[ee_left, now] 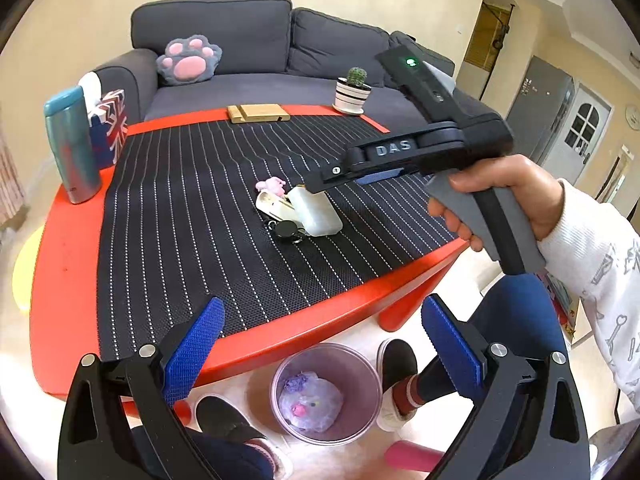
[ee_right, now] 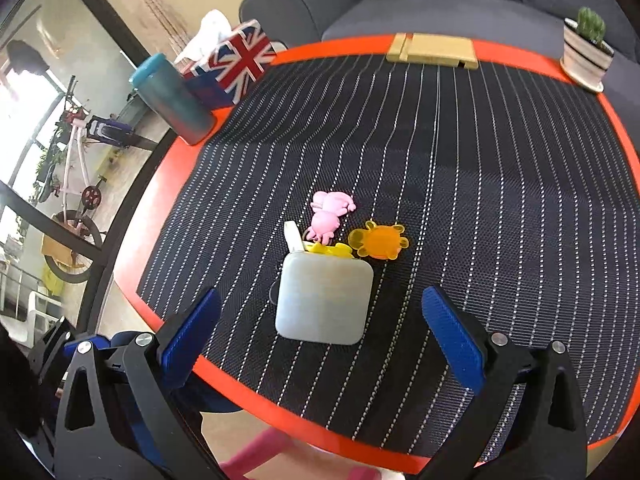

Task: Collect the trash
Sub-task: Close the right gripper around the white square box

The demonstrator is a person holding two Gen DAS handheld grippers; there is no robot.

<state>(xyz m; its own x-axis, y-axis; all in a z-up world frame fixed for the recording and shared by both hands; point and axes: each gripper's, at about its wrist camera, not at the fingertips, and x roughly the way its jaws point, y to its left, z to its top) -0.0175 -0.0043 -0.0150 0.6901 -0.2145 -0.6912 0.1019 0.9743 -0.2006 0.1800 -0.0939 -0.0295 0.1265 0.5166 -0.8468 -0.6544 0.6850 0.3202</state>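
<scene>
Living room, grey sofa (ee_left: 256,40) behind a red table (ee_left: 60,280) covered by a black pinstriped mat (ee_left: 192,200).

Left wrist view: left gripper (ee_left: 322,344) hangs past the near table edge, blue pads spread wide, nothing between them. Below it on the floor, a translucent bin (ee_left: 326,394) with a crumpled plastic bag (ee_left: 310,400) inside, between the person's feet. On the mat, mid-table: white case (ee_left: 316,210), pink toy (ee_left: 272,185), black keyring (ee_left: 286,231), all clustered. Right hand (ee_left: 504,196) grips the other tool's handle above that cluster. Teal tumbler (ee_left: 72,144), Union Jack tissue box (ee_left: 110,128), wooden stand (ee_left: 258,113), potted cactus (ee_left: 352,90) along the far edges.

Right wrist view: right gripper (ee_right: 322,332) over the near part of the mat, fingers apart, empty. White case sits between and just ahead of the pads, not touched. Pink toy and an orange toy (ee_right: 380,240) just beyond it, a yellow piece (ee_right: 330,249) touching the case's far edge.
</scene>
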